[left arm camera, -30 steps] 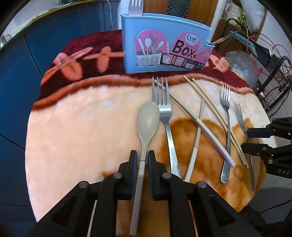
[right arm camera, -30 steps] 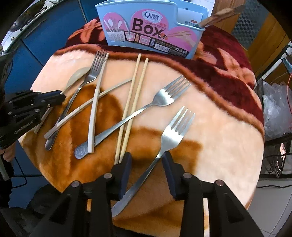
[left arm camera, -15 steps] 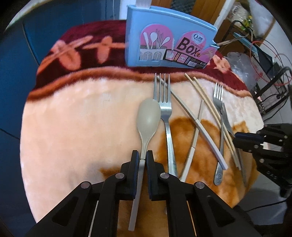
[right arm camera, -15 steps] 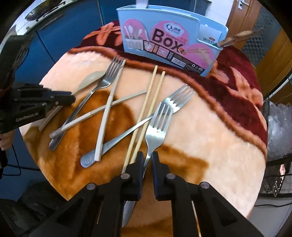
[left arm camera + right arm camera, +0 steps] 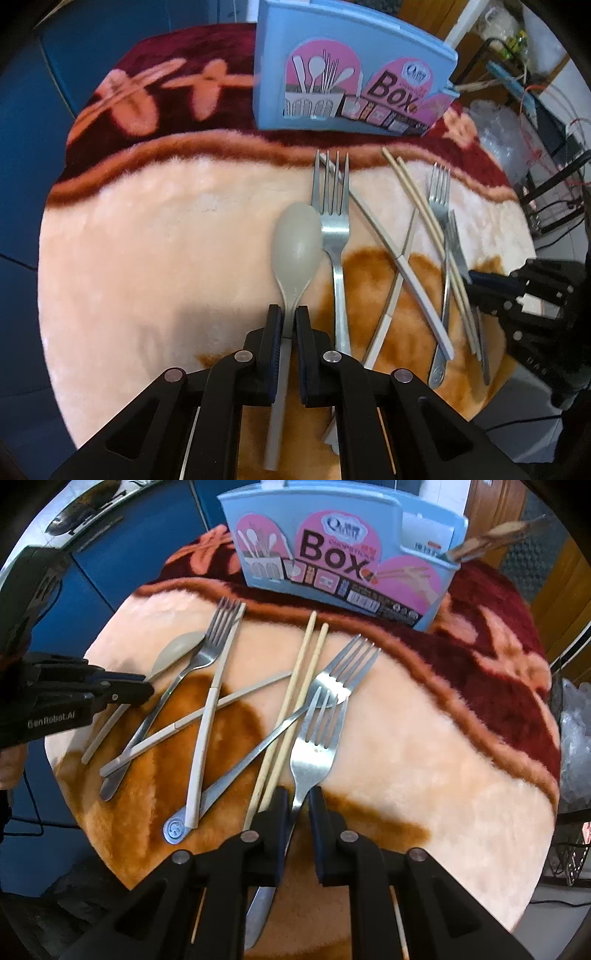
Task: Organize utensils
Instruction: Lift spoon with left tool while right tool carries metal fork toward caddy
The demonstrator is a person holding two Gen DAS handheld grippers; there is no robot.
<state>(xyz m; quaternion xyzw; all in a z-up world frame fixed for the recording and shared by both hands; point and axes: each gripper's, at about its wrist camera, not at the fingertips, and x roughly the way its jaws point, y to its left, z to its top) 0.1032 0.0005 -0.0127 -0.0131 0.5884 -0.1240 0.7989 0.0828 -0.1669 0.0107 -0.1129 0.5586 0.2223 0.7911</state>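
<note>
My left gripper is shut on the handle of a grey plastic spoon, held just above the fluffy cloth. My right gripper is shut on the handle of a steel fork, lifted over the other utensils. A blue utensil box with pink labels stands upright at the back of the table; it also shows in the right wrist view. The left gripper shows at the left of the right wrist view, the right gripper at the right of the left wrist view.
Two more steel forks, a pair of wooden chopsticks and a pair of beige chopsticks lie crossed on the peach and maroon cloth. The round table's edge is close in front. A wire rack stands at the right.
Both grippers closed: the left on the spoon's handle, the right on the fork's handle. Both moved forward toward the box, and the right lifted its fork over the pile.
</note>
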